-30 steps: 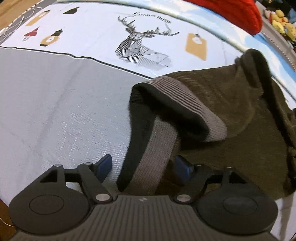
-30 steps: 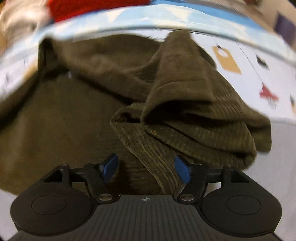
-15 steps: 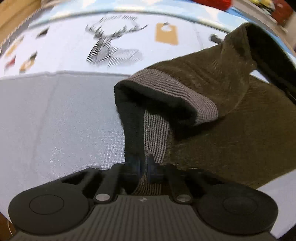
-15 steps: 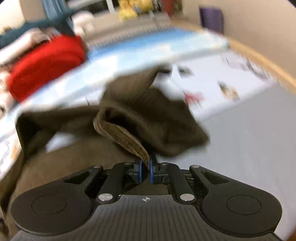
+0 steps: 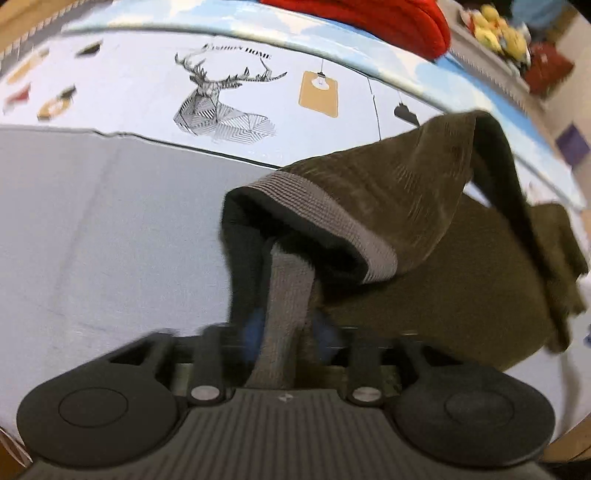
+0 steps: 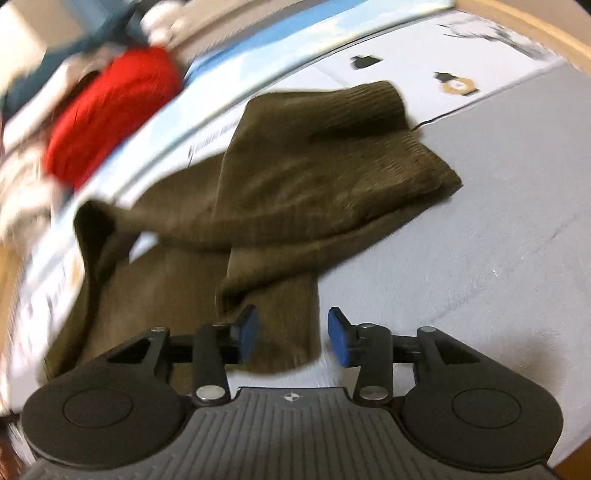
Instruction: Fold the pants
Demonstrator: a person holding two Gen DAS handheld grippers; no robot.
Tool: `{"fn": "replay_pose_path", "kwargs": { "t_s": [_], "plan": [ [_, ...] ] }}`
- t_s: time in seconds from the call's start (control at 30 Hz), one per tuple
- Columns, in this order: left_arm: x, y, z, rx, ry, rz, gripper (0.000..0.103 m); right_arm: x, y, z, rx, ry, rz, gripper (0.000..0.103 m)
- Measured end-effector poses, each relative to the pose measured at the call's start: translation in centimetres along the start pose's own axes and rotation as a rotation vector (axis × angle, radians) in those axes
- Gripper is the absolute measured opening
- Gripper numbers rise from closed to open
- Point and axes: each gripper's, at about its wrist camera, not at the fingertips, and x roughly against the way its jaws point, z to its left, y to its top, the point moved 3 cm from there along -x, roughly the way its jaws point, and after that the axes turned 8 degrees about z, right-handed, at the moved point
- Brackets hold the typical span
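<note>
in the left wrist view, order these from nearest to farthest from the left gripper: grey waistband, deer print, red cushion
1. Grey waistband: hangs between the blue pads of the left gripper, whose jaws are opening.
2. Deer print: on the white sheet past the grey cover, up and left.
3. Red cushion: at the far top edge, beyond the sheet.

One pair of brown pants [image 5: 424,229], one red knitted bundle [image 5: 384,18], one printed sheet [image 5: 129,85] showing a single deer [image 5: 221,103], and two grippers: left gripper [image 5: 286,332], right gripper [image 6: 291,332].
</note>
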Motion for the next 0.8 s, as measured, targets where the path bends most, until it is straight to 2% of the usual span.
{"fn": "replay_pose_path", "kwargs": {
  "t_s": [0.03, 0.07, 0.17, 0.27, 0.43, 0.5, 0.53, 0.57, 0.67, 0.73, 0.8],
  "plan": [
    [-0.4, 0.3, -0.2, 0.008, 0.003, 0.011, 0.068, -0.5, 0.0, -0.3, -0.038, 0.015, -0.005, 0.045],
    [-0.9, 0.4, -0.4, 0.009, 0.017, 0.022, 0.07, -1.2, 0.4, -0.6, -0.077, 0.027, -0.008, 0.045],
    [-2.6, 0.8, -0.9, 0.001, 0.071, 0.071, 0.072, -3.4, 1.4, -1.9, -0.209, 0.037, 0.016, 0.045],
    [-3.9, 1.3, -1.1, 0.004, 0.079, 0.103, 0.076, -5.5, 2.1, -1.9, -0.291, 0.045, 0.014, 0.045],
    [-5.5, 1.7, -1.5, -0.034, 0.133, 0.128, 0.076, -7.4, 3.6, -2.3, -0.36, -0.023, -0.007, 0.042],
    [-6.1, 1.8, -1.9, -0.07, 0.171, 0.132, 0.074, -7.6, 4.1, -2.2, -0.365, -0.044, -0.029, 0.024],
    [-6.2, 1.8, -2.1, -0.087, 0.183, 0.127, 0.068, -7.5, 4.3, -2.0, -0.357, -0.056, -0.039, 0.019],
    [-6.3, 1.9, -2.2, -0.105, 0.189, 0.119, 0.059, -7.3, 4.5, -1.8, -0.345, -0.062, -0.056, 0.013],
    [-5.8, 1.8, -2.7, -0.137, 0.203, 0.084, 0.043, -4.6, 5.5, 0.0, -0.244, -0.069, -0.197, 0.011],
    [-4.9, 1.8, -2.9, -0.153, 0.204, 0.038, 0.037, -0.7, 6.2, 1.2, -0.168, -0.02, -0.368, 0.011],
    [-3.5, 1.7, -2.7, -0.148, 0.189, -0.026, 0.034, 3.4, 6.0, 0.9, -0.138, -0.018, -0.499, 0.011]
  ]
}}
